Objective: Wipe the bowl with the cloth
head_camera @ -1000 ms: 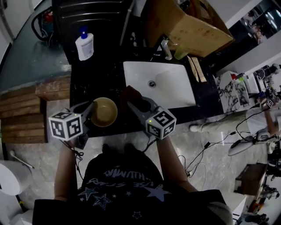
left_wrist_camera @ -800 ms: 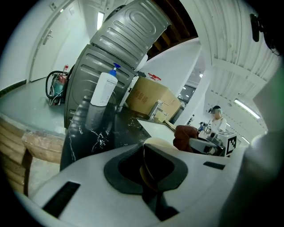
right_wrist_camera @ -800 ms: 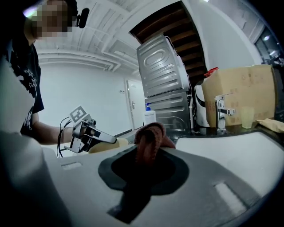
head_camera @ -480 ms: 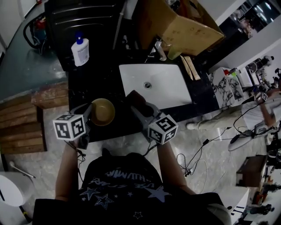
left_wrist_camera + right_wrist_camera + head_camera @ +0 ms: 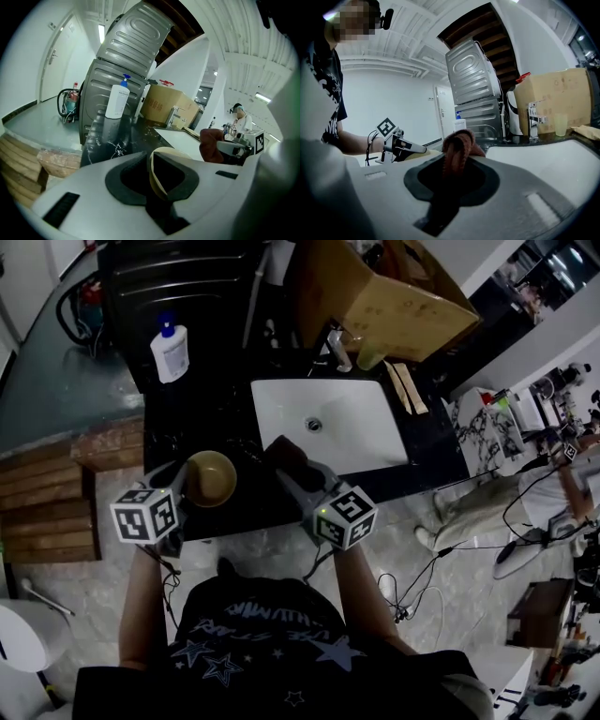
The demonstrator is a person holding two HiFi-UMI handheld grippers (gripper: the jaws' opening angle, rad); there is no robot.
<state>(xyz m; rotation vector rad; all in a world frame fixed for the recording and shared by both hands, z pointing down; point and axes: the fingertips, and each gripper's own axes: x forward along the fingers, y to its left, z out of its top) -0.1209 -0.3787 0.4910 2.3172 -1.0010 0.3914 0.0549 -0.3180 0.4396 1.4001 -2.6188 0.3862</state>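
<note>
A tan bowl (image 5: 210, 478) hangs tilted over the dark counter left of the sink, and my left gripper (image 5: 184, 486) is shut on its near rim. In the left gripper view the cream rim of the bowl (image 5: 157, 174) stands pinched between the jaws. My right gripper (image 5: 286, 463) is shut on a bunched dark red cloth (image 5: 282, 453), just right of the bowl. In the right gripper view the cloth (image 5: 458, 146) rises from between the jaws, with the left gripper (image 5: 423, 150) beyond it at the left. The cloth (image 5: 212, 143) also shows at the right of the left gripper view.
A white sink (image 5: 328, 425) with a tap (image 5: 335, 345) lies right of the bowl in the black marble counter (image 5: 202, 423). A soap pump bottle (image 5: 170, 350) stands at the back left. A cardboard box (image 5: 394, 296) and a washing machine (image 5: 178, 268) stand behind. Wooden planks (image 5: 47, 512) lie left.
Both grippers, with bowl and cloth, sit a little further left and up in the head view; the whole scene has shifted the same way. Their grips are unchanged.
</note>
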